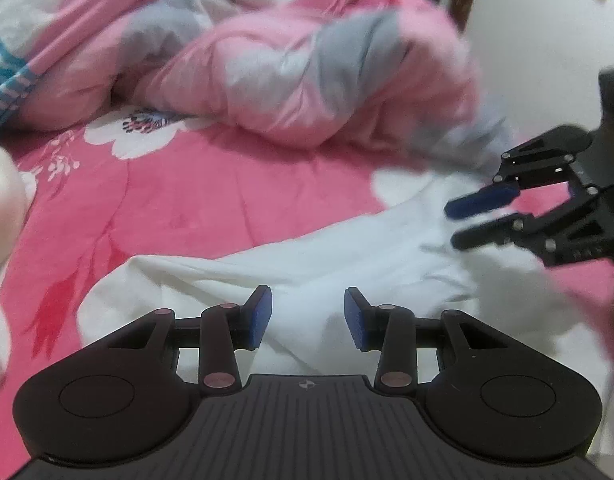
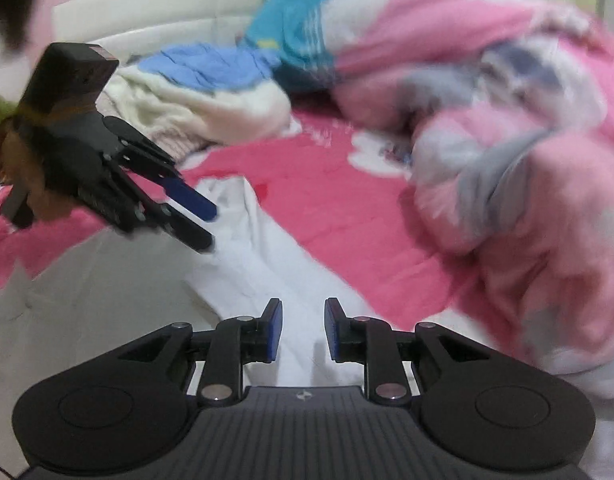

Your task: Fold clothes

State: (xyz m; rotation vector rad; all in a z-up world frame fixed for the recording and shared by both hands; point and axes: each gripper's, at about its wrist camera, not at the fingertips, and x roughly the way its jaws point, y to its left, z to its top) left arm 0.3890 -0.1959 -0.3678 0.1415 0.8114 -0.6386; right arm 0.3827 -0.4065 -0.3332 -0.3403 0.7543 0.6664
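Observation:
A crumpled white garment [image 1: 307, 264] lies on the pink floral bedsheet [image 1: 179, 200]. My left gripper [image 1: 309, 316] hovers over its near part, open, with nothing between the blue pads. At the right edge of the left wrist view, my right gripper [image 1: 453, 226] hangs above the garment's far right part. In the right wrist view a long strip of the white garment [image 2: 267, 248] runs away from my right gripper [image 2: 303, 332], which is open above it. My left gripper [image 2: 211, 228] comes in from the left over the cloth, held by a hand.
A bunched pink, grey and white quilt [image 1: 299, 72] fills the back of the bed. A pile of white and blue clothes [image 2: 203, 92] sits by the white headboard [image 2: 155, 8]. Bare pink bedsheet [image 2: 339, 220] lies between the quilt and the garment.

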